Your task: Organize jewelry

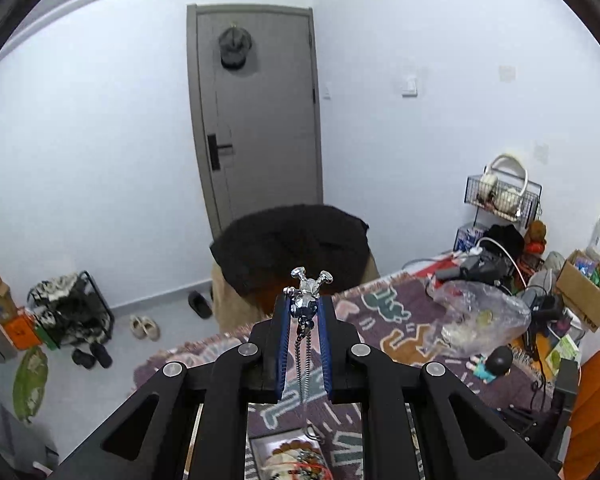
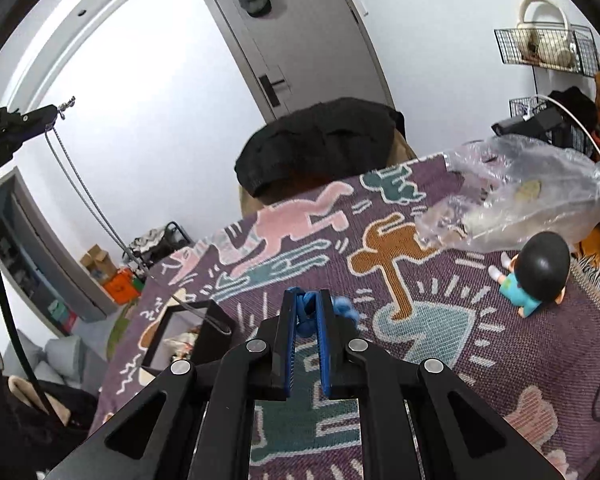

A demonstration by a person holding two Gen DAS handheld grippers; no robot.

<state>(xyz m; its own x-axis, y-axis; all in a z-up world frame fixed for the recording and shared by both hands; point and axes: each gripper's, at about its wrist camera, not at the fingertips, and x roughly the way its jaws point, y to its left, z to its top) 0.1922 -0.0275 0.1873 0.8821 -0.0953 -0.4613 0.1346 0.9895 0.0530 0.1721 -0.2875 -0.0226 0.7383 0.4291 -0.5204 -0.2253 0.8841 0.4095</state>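
Note:
In the left wrist view my left gripper (image 1: pixel 304 306) is shut on a silver bear-shaped pendant (image 1: pixel 309 284), whose head sticks out past the blue pads. Its thin chain (image 1: pixel 303 364) hangs down between the fingers toward an open jewelry box (image 1: pixel 260 450) with beads inside. The right wrist view shows that same left gripper (image 2: pixel 56 114) high at the left, the chain (image 2: pixel 84 192) trailing down to the black box (image 2: pixel 216 326). My right gripper (image 2: pixel 306 300) is shut on a small, blurred blue lumpy piece (image 2: pixel 343 307), raised above the patterned cloth (image 2: pixel 460 360).
A crumpled clear plastic bag (image 2: pixel 520 200) and a toy figurine (image 2: pixel 536 276) lie on the cloth to the right. A black-covered seat (image 2: pixel 320 140) stands beyond the table's far edge, before a grey door (image 2: pixel 308 40). Clutter and wire baskets (image 2: pixel 548 44) fill the right side.

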